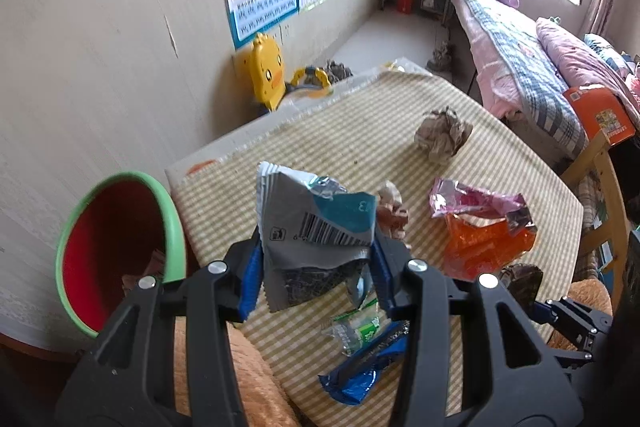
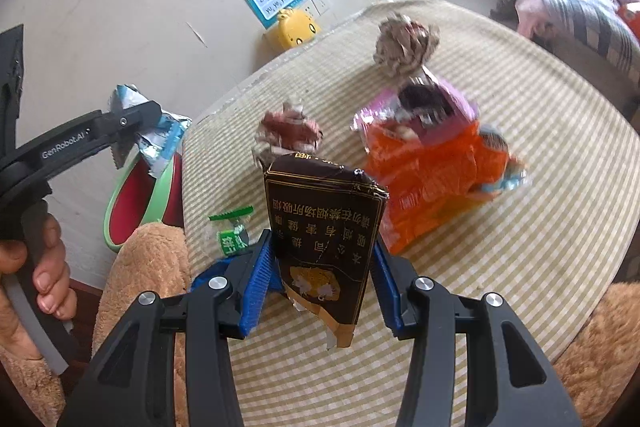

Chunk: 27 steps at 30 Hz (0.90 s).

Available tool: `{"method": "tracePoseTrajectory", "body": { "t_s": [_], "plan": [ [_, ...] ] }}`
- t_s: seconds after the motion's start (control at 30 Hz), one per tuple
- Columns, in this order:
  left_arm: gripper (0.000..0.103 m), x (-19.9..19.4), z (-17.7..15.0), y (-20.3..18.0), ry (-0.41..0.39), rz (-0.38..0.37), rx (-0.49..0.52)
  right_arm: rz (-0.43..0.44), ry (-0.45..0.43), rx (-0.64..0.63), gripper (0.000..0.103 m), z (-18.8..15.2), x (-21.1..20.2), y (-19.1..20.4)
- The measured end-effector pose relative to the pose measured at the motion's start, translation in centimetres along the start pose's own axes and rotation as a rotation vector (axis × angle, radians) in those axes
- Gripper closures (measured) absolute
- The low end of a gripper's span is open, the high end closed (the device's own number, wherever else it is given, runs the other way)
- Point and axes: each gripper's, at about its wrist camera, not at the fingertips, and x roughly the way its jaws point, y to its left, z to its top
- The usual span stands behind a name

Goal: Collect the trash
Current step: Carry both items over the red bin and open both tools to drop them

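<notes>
the green-rimmed red bin (image 1: 120, 251) stands on the floor against the table's left edge, mouth tilted toward the camera; some crumpled scraps show at its bottom, too dim to name. the left gripper (image 1: 316, 267) is clamped on a grey and teal snack wrapper (image 1: 312, 223), its long axis upright, barcode side facing the camera, raised above the striped tablecloth (image 1: 360, 139) just right of the bin. the right gripper (image 2: 324, 267) pinches a dark brown cigarette pack (image 2: 326, 223) that stands roughly upright, top leaning slightly away. on the cloth lie an orange bag (image 2: 432, 183), a pink wrapper (image 2: 420, 107), a crumpled paper ball (image 2: 404, 47), a green candy wrapper (image 2: 232, 231) and a blue wrapper (image 1: 360, 375).
</notes>
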Motion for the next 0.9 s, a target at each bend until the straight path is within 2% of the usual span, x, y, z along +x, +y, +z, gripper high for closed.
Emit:
{"method": "tracePoseTrajectory", "body": {
  "t_s": [0.33,0.9],
  "plan": [
    [0.059,-2.2,0.3,1.9,-0.067,0.02,-0.022,-0.012,-0.071,-0.051,0.058,2.8,-1.7,2.2],
    [0.059,-4.4,0.2,6.9,-0.146,0.08,-0.112,0.046,-0.144,-0.155,0.057,7.7,-2.0,8.8]
  ]
}}
